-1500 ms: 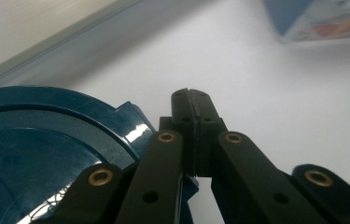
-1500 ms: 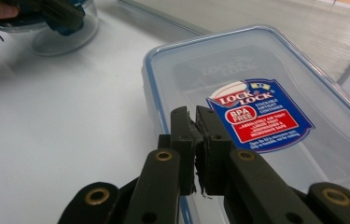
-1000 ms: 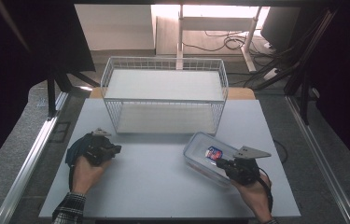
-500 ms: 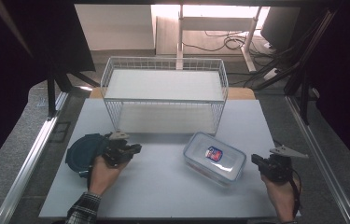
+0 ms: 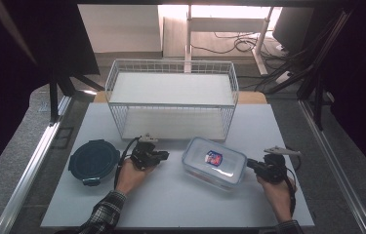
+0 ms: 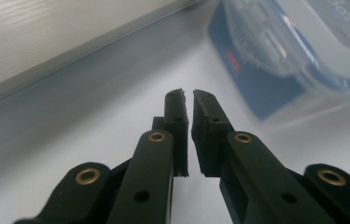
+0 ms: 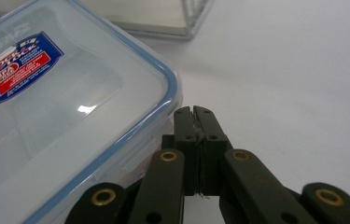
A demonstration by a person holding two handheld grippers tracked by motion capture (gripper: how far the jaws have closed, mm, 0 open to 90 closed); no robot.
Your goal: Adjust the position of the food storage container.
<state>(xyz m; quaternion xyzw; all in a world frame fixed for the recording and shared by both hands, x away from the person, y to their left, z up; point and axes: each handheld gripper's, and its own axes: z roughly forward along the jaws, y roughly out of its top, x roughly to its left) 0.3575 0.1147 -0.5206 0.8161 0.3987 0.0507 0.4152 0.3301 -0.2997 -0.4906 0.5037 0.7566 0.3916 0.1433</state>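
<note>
Container (image 5: 214, 163) now flanked: we swing left gripper (image 5: 160, 156) off round lid (image 5: 93, 161) toward it, right gripper (image 5: 252, 165) backs to its corner; both sets of jaws together, empty.

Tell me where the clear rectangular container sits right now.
In the high view the clear container lies on the table right of centre, between the left gripper and right gripper, just in front of the wire basket.

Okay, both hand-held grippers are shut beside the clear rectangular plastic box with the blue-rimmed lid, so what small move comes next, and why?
Probably open both jaws. The left hand-held gripper and right hand-held gripper flank the clear rectangular plastic box with the blue-rimmed lid, jaws together with nothing between them. Shut jaws cannot take its edges; the right one's tips already sit at the box's corner.
</note>
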